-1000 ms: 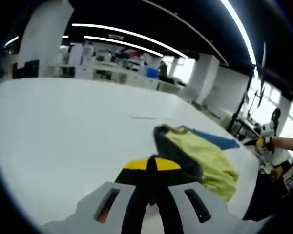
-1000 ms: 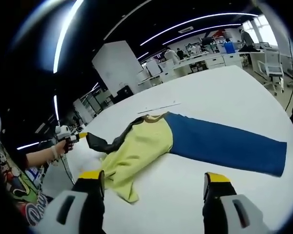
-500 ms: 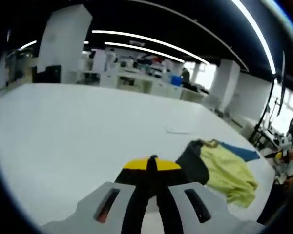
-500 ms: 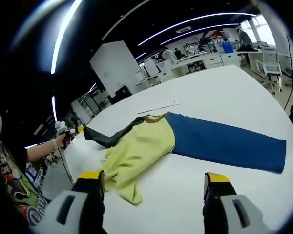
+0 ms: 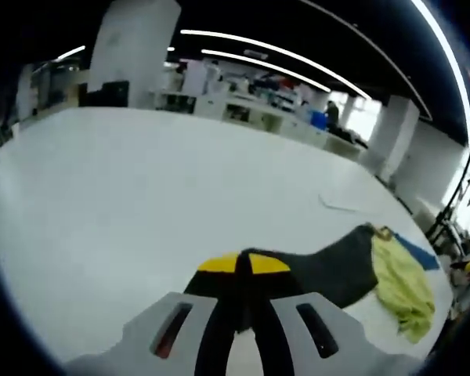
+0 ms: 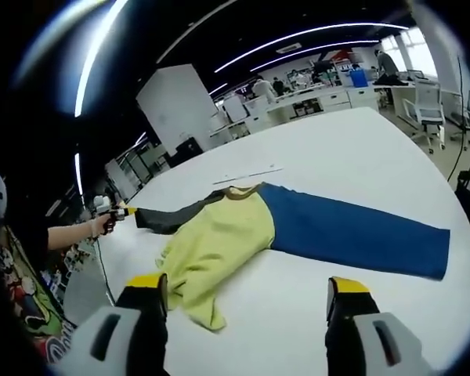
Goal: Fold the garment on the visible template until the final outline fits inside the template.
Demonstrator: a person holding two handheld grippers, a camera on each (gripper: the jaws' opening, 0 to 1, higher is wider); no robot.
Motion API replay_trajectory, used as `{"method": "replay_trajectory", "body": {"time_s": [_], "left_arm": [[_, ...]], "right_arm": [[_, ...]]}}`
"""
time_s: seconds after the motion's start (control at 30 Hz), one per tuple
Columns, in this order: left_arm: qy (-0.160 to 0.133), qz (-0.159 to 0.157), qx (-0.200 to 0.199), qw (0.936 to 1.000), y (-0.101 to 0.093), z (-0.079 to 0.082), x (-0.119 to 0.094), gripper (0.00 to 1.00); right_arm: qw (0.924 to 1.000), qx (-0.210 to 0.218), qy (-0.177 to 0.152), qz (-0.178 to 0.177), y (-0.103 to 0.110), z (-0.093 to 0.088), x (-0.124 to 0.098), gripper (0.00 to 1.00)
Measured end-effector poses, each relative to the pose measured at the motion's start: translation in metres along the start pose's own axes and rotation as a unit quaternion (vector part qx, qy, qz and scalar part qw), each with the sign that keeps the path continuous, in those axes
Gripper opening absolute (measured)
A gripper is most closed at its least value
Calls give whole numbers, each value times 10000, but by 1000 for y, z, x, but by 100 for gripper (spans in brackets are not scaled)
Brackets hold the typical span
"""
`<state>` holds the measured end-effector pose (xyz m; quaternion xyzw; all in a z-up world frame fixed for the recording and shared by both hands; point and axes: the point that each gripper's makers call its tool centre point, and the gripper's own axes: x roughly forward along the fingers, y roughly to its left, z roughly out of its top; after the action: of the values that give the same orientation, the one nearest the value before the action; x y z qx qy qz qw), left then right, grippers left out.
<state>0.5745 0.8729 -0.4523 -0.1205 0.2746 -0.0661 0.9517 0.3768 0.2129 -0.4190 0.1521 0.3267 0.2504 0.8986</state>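
Note:
A garment lies on the white table (image 6: 360, 141): a yellow body (image 6: 215, 243), a long blue sleeve (image 6: 352, 231) stretched flat to the right, and a dark grey sleeve (image 6: 172, 218) pulled out straight to the left. My left gripper (image 5: 243, 266) is shut on the end of the dark grey sleeve (image 5: 329, 266), with the yellow body (image 5: 403, 286) and a bit of the blue sleeve (image 5: 419, 252) beyond it. The right gripper view shows that left gripper (image 6: 119, 212) in a person's hand (image 6: 102, 225). My right gripper (image 6: 247, 283) hangs open above the table, short of the garment.
A thin white strip (image 6: 247, 174) lies on the table just beyond the garment. The table's edge curves close past the blue cuff (image 6: 446, 254). An office chair (image 6: 431, 98) and desks (image 6: 321, 94) stand behind, with a white pillar (image 6: 176, 110) at the left.
My left gripper has drawn the dark grey sleeve away from the yellow body, from bunched to straight. The right gripper has hardly moved.

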Motion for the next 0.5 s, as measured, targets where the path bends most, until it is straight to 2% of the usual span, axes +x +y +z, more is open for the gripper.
{"method": "replay_trajectory", "body": {"time_s": [0.13,0.33,0.5], "left_arm": [[213,83,70,9997,11,-6,15,0],[531,288,-136,9981,30,-24,36,0],[1026,422,-206,9936,40,-44,41,0]], "right_arm": [[10000,-26,-3,-25,1,3,4,83],[10000,8,-62,-49,1,8,10,83],[10000,3,-24,-79,1,9,14,82]]}}
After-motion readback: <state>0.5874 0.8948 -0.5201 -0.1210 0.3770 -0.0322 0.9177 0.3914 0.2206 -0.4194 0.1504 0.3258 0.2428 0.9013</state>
